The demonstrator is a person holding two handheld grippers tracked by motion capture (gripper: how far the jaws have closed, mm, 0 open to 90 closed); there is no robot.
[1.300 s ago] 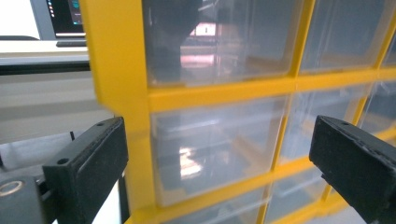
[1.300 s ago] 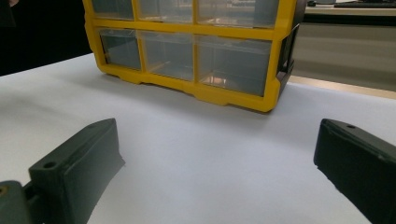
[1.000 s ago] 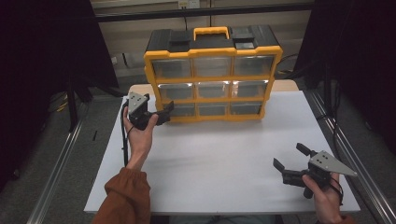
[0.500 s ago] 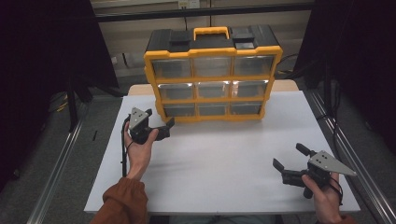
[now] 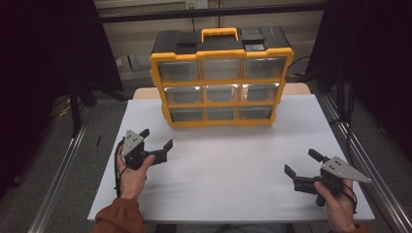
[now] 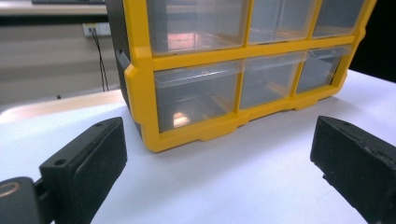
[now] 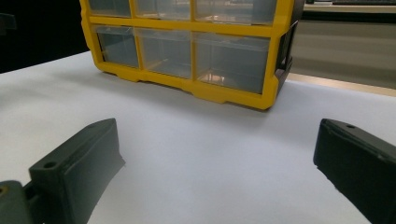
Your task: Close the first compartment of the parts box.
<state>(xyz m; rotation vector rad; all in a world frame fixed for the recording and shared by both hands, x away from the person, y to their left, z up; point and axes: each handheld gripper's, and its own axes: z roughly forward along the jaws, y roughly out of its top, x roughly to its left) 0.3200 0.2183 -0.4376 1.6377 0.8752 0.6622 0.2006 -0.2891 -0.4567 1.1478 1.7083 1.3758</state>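
From the high view, a yellow and black drawer cabinet point(image 5: 221, 77) stands upright at the far middle of a white table point(image 5: 228, 170). It has three rows of three clear drawers facing the person and a yellow handle point(image 5: 219, 34) on its black top. The left gripper point(image 5: 156, 144) sits over the table's near left part, held in the left hand point(image 5: 130, 170), a rust-coloured sleeve point(image 5: 119, 218) below it. Its jaws stand wide apart with nothing between them, and it is well apart from the cabinet. The right gripper point(image 5: 302, 162) hovers over the near right part of the table in the right hand point(image 5: 335, 201), a grey three-cornered plate point(image 5: 346, 170) on top. Its jaws are also spread and hold nothing.

In the left gripper view, the two black jaws rise at the bottom corners, far apart, with bare white table between them. Ahead is the cabinet's left lower corner point(image 6: 149, 130), resting on the table, and the clear bottom-left drawer point(image 6: 196, 93) looks empty.

In the right gripper view, the jaws are likewise spread over bare table. The cabinet's right lower corner point(image 7: 266, 93) lies ahead, apart from the jaws, with the bottom-right drawer point(image 7: 231, 60) clear and seemingly empty.
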